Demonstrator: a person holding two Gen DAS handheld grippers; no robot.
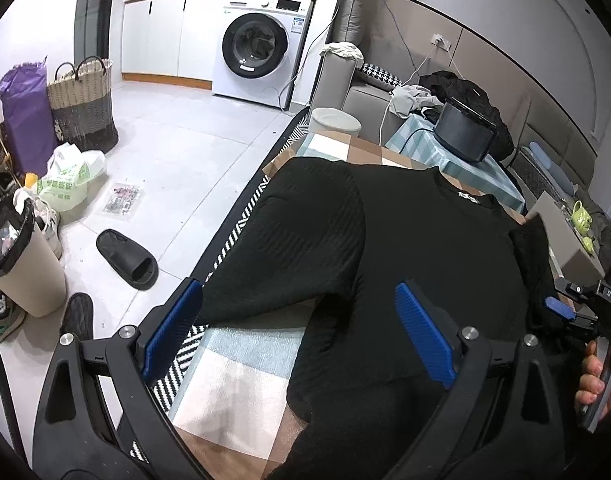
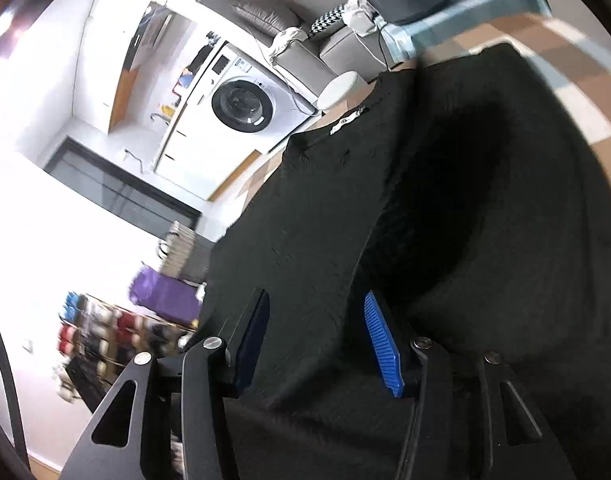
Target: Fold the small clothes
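Two blue ribbed pads of the left gripper (image 1: 301, 332) filled the foreground of the left wrist view, standing wide apart with nothing pinched between them; one pad hung over the table's edge, the other over the black knitted top (image 1: 405, 240). That one garment lay spread on the checked tablecloth (image 1: 233, 380), neck opening with a small white label toward the far side, one sleeve already laid across the body.

At the right edge of that view the right gripper (image 1: 561, 308) showed beside the garment's far side, a person's hand (image 1: 593, 376) wrapped round its handle. From the right wrist view, tilted and somewhat blurred, the right gripper (image 2: 317, 336) had its two pads parted, black cloth lying between them and neither pad pressing on it; a fold of the top stood heaped just beyond.

Around the table I counted one washing machine (image 1: 261, 44) against the far wall, one woven basket (image 1: 83, 100) beside one purple bag (image 1: 25, 116), one beige bin (image 1: 25, 264) with a dark liner, one white plastic bag (image 1: 71, 176), and one black slipper (image 1: 127, 258) on the tiled floor. A second quilted black shape near the bin may have been another slipper; I could not tell. One dark boxy appliance (image 1: 465, 128) sat on a second, blue-checked table behind.
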